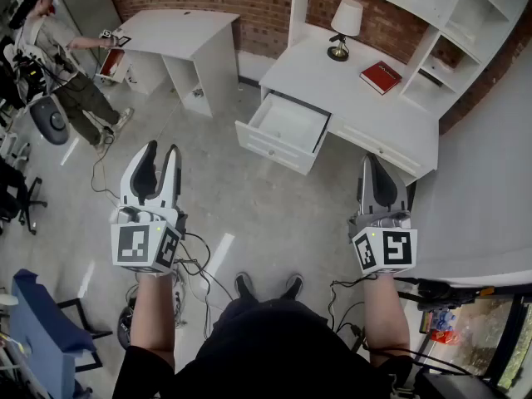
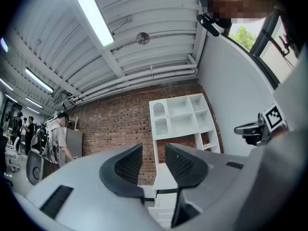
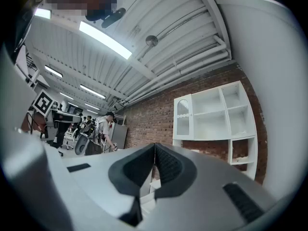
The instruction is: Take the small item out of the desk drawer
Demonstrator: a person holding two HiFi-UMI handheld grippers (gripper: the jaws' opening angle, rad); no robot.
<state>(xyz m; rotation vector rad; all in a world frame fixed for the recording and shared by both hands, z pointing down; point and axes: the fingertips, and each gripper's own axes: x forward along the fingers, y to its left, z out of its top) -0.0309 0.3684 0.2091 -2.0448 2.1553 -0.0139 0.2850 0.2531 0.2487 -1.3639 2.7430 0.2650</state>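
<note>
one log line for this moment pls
stage: short of desk | left gripper: open, empty | right gripper: shut, empty | drawer: pulled open | small item: not visible

I hold two claws: my left gripper (image 1: 161,150) and my right gripper (image 1: 371,161). I count two white desks, a shelved desk (image 1: 307,69) and a plain desk (image 1: 179,27). One drawer (image 1: 270,146), one lamp (image 1: 345,23) by the shelved desktop's back edge, one red book (image 1: 381,77) near its right edge, one person (image 1: 62,65) beside the plain desk.
</note>
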